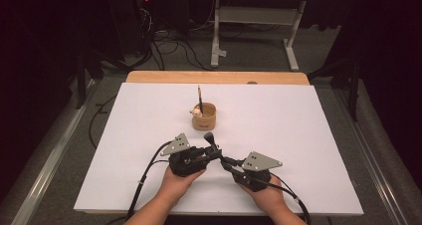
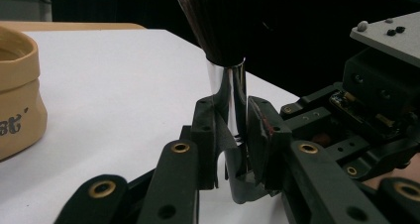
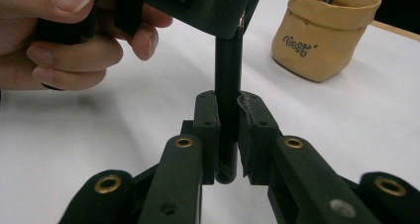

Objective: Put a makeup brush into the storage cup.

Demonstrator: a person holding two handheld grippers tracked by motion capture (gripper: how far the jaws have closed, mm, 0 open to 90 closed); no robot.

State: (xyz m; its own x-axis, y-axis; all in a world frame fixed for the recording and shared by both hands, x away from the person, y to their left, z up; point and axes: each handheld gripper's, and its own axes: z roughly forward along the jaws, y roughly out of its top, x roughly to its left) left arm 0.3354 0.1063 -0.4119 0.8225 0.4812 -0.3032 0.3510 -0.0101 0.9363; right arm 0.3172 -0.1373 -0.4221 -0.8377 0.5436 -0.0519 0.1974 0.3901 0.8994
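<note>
A makeup brush with dark, soft bristles, a shiny chrome ferrule and a slim black handle [image 2: 229, 85] is held low over the matte white sheet that covers the wooden table [image 1: 298, 135], near the person's edge and in front of a small tan pouch-like holder with soft, rounded, slightly crumpled walls and dark lettering on its side [image 3: 322, 35]; the holder stands well apart from both claws, toward the middle of the sheet, with a thin dark stick and a pale rounded item rising from its mouth. The left gripper [image 2: 232, 135], black hard plastic with brass-coloured rivets and a grey three-cornered plate on top, is clenched on the brush at the mirror-smooth ferrule; its flat pads press the metal from both sides, with the bristle tuft fanning up and out above them. The right gripper [image 3: 228, 135], of the same black jointed build, grasps the smooth cylindrical handle near its butt end; its pads stand nearly together, touching the handle on either side. In the high view both claws [image 1: 211, 153] meet at the brush between the two hands, the left hand's fingers [image 3: 74, 50] curled round its tool's body; cables trail back from each gripper to the near table edge.
</note>
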